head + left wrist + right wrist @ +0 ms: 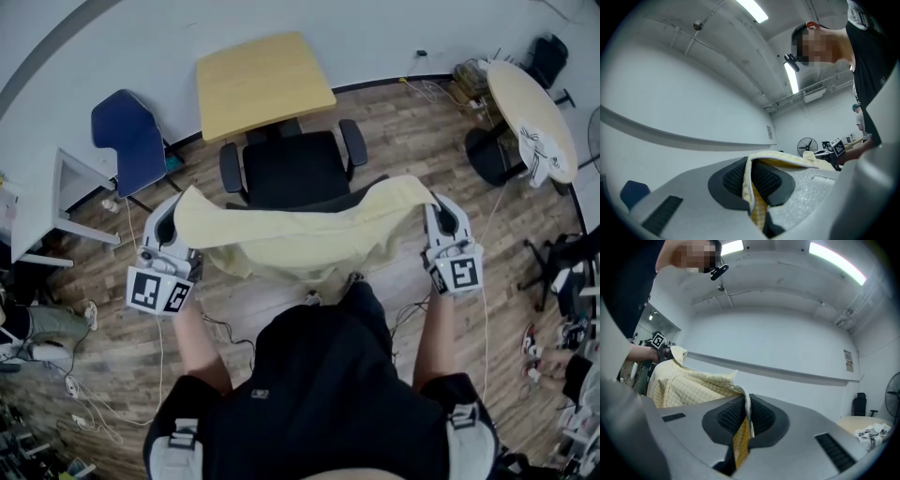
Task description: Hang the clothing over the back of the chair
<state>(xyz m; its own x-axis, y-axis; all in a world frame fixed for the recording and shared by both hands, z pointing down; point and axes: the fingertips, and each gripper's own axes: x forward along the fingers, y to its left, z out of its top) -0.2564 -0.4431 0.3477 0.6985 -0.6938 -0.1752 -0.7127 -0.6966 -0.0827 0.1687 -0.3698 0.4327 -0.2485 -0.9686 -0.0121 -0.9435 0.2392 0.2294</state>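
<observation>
Head view, yellow shirt clamped by left gripper, right gripper

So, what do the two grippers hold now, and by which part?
One yellow garment, stretched between them: the left gripper is shut on its left end, the right gripper on its right end.

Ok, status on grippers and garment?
Both shut on yellow garment: left gripper, right gripper. Spread across black chair back; can't tell if resting. Nothing blocking.
</observation>
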